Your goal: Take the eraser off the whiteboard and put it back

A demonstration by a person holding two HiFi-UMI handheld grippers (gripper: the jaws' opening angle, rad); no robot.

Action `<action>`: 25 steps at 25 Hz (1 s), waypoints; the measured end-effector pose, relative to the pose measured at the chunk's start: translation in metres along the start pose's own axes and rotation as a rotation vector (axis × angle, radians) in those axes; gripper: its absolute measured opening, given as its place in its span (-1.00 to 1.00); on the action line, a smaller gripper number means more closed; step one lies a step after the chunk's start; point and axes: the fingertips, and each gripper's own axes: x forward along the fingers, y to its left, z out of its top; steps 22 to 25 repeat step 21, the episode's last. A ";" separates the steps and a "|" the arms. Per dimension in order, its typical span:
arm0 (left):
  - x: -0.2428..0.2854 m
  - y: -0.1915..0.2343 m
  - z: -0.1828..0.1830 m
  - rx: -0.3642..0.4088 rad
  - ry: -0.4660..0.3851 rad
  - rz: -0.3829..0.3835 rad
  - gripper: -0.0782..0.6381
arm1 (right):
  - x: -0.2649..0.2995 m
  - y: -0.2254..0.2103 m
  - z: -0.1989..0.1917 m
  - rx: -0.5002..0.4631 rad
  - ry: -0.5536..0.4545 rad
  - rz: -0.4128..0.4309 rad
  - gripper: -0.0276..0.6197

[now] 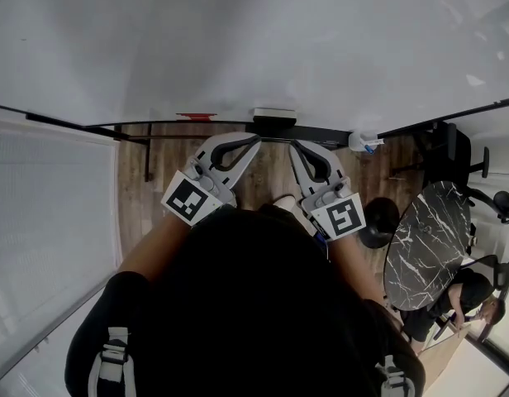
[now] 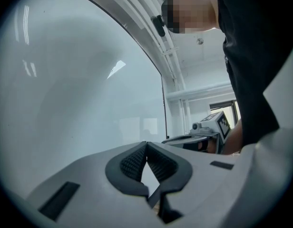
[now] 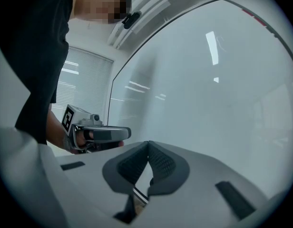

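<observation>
The whiteboard [image 1: 238, 40] walls off the front; a marble table [image 1: 428, 246] crowds the right.

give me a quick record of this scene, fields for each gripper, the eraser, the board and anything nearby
left gripper: shut, nothing between the jaws, pointing at the whiteboard
right gripper: shut, nothing between the jaws, alongside the left one
eraser: at the whiteboard's lower edge, just ahead of both gripper tips, not gripped
whiteboard: blank, no writing visible
red marker: at the lower edge, left of the eraser
round table: dark marbled top, on the person's right
</observation>
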 end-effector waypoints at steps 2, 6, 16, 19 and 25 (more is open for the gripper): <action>-0.002 0.001 -0.002 -0.002 0.007 0.001 -0.77 | 0.000 0.000 -0.002 0.010 -0.001 -0.002 -0.93; -0.003 0.001 -0.003 -0.007 0.007 0.008 -0.77 | 0.000 0.000 -0.002 0.009 -0.008 0.000 -0.93; 0.003 0.001 0.001 -0.004 0.013 -0.010 -0.77 | -0.001 -0.003 -0.004 0.025 -0.012 0.000 -0.93; 0.005 0.001 0.000 -0.005 0.021 -0.007 -0.77 | -0.003 -0.005 -0.009 0.014 0.039 -0.005 -0.93; 0.006 0.001 0.000 -0.003 0.024 -0.005 -0.77 | -0.003 -0.006 -0.006 0.009 0.024 0.002 -0.93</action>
